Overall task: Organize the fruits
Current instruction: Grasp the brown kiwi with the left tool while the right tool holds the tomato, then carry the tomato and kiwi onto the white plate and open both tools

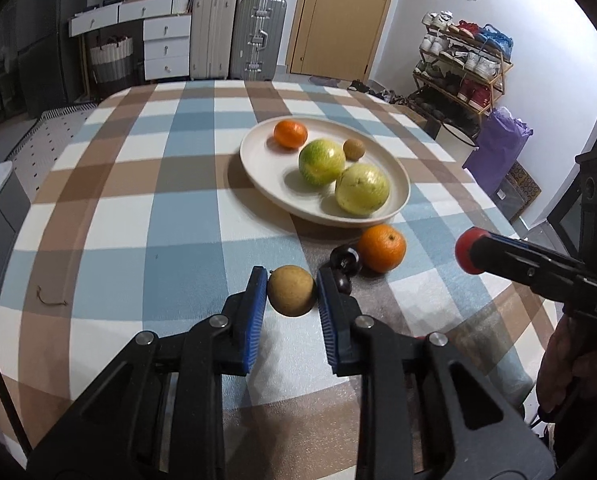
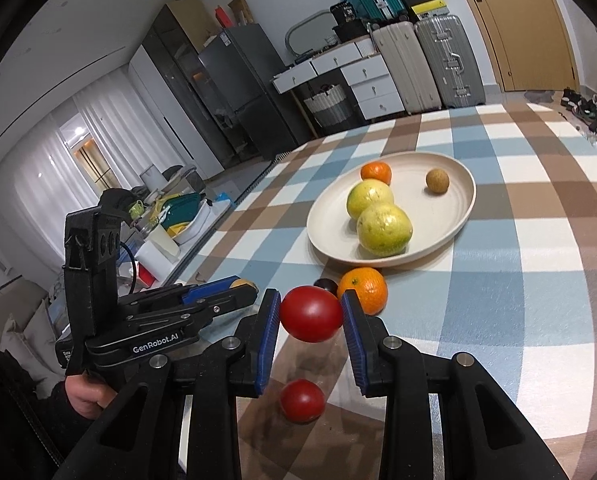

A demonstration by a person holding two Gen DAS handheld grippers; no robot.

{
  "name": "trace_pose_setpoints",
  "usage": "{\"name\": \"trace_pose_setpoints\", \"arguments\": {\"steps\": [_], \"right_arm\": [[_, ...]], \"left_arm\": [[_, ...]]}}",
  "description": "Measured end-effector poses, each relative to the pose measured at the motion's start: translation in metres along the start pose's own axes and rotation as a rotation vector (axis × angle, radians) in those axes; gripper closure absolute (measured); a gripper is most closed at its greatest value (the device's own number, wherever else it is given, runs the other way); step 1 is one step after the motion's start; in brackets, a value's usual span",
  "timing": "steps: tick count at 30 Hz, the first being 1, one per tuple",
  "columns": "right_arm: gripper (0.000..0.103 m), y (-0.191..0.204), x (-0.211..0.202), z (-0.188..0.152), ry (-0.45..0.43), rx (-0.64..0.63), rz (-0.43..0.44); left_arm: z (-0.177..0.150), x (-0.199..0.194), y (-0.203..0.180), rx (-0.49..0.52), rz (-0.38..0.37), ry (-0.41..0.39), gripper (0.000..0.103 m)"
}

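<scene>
1. Fruits sit on and around a cream plate (image 1: 258, 168) ahead of both your grippers, on a table (image 1: 138, 208) covered in a blue, brown and white check cloth.
2. Beyond the table's far edge stand two suitcases (image 1: 258, 36), white drawers (image 1: 166, 46), a wooden door (image 1: 338, 16) and, to the right, a shoe rack (image 1: 462, 68).
3. Your left gripper (image 1: 291, 290) is clamped on a small tan fruit (image 1: 290, 290), its blue pads pressed to either side.
4. Your right gripper (image 2: 311, 314) is clamped on a red tomato (image 2: 311, 314), held clear of the cloth; a second red tomato (image 2: 301, 400) lies below it on the table.
5. Just past your left gripper's right finger, dark cherries (image 1: 344, 260) are partly hidden; I cannot tell their number.
6. Count on the plate: one orange mandarin (image 1: 290, 133), two yellow-green citrus (image 1: 321, 162), one small brown fruit (image 1: 353, 149).
7. One larger orange (image 1: 381, 248) rests on the cloth just in front of the plate's near rim, beside the cherries.
8. Room edges are cut off by the fisheye.
</scene>
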State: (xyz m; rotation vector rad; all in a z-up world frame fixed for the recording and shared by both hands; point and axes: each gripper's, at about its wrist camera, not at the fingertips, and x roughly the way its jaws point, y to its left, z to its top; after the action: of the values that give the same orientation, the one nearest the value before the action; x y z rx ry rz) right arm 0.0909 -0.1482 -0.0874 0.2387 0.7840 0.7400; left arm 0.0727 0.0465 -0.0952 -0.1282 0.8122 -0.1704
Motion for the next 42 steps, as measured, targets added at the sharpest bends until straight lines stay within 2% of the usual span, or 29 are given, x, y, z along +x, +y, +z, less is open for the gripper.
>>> {"name": "trace_pose_setpoints", "arguments": {"steps": [11,18,29,42], "right_arm": [[0.071,0.002,-0.010,0.013,-0.031,-0.006,0.028],[0.071,-0.003,-0.007,0.026,-0.042,-0.009,0.030],[0.071,-0.027,0.010,0.052,-0.050,0.029,0.031],[0.071,-0.048,0.028,0.106,-0.069,0.038,0.027]], "left_arm": [[0.018,-0.012,-0.012,0.017,-0.007,-0.017,0.080],[0.040,-0.006,-0.018,0.024,-0.025,-0.013,0.080],[0.086,0.032,-0.024,0.030,-0.069,0.008,0.080],[0.142,0.079,-0.039,0.068,-0.112,0.040,0.080]]}}
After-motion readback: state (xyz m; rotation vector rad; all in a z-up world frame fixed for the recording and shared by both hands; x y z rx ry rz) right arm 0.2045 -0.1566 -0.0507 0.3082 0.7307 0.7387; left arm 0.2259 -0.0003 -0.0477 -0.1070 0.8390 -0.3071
